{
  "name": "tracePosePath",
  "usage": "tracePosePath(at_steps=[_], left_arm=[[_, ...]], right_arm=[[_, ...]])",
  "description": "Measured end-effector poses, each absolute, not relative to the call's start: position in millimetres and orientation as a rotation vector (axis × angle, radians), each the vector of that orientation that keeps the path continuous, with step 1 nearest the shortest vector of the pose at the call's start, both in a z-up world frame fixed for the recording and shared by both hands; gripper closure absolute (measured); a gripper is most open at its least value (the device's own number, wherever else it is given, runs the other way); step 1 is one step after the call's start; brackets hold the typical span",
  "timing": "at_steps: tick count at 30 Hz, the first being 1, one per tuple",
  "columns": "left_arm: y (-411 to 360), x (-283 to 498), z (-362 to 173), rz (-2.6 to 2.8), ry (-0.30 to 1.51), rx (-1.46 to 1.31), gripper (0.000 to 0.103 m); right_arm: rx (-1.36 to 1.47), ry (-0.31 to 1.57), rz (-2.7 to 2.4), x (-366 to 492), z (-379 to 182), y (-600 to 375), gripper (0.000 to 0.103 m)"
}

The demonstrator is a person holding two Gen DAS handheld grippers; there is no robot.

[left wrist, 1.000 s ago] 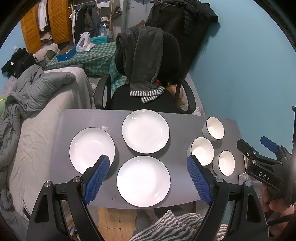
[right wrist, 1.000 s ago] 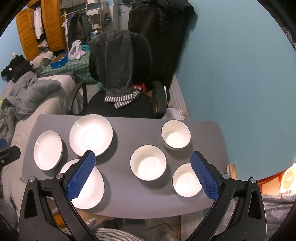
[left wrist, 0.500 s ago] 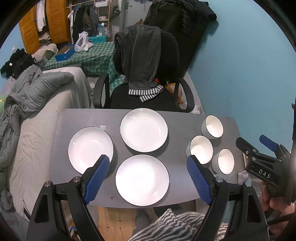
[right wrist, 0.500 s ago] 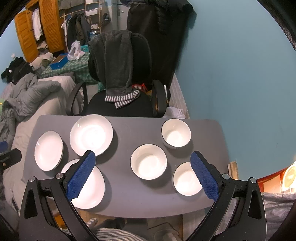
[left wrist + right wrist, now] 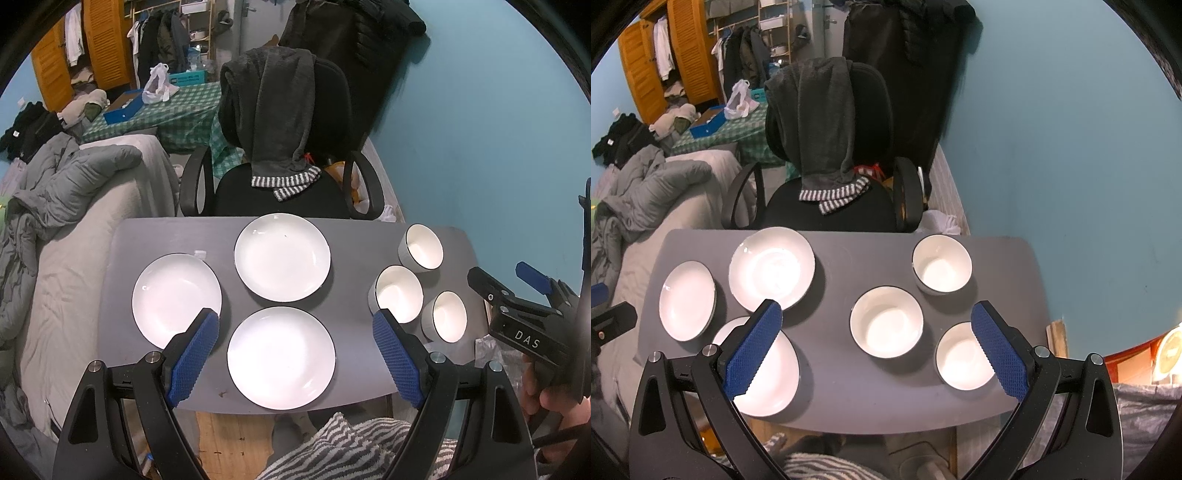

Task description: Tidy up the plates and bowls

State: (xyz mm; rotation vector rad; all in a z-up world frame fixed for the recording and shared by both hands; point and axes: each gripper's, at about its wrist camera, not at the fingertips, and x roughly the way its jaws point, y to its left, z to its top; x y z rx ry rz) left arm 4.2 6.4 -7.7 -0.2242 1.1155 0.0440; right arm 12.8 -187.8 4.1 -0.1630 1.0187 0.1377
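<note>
Three white plates lie on the grey table (image 5: 351,236): a far plate (image 5: 282,256), a left plate (image 5: 173,295) and a near plate (image 5: 280,358). Three white bowls stand on the table's right part: a far bowl (image 5: 942,269), a middle bowl (image 5: 886,321) and a near bowl (image 5: 962,356). My left gripper (image 5: 293,349) hovers open high above the near plate, holding nothing. Open and empty too, my right gripper (image 5: 877,345) hangs over the middle bowl. The right gripper's body (image 5: 517,314) shows at the left wrist view's right edge.
A black office chair (image 5: 284,147) draped with a dark hoodie stands at the table's far side. A bed with a grey duvet (image 5: 62,206) runs along the left. A teal wall (image 5: 1071,147) is on the right. Wooden floor shows below the near table edge.
Both grippers have drifted slightly; the table and dishes shift a little up in the views. Nothing on the table has moved.
</note>
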Motion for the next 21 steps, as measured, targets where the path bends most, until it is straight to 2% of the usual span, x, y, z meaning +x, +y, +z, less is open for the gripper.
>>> tracePosePath(at_steps=[21], left_arm=[[6.2,1.4,-10.7,0.045,1.12,-0.232,0.016]], right_arm=[[-0.167,1.035,0.147,21.0,0.8,-187.2,0.002]])
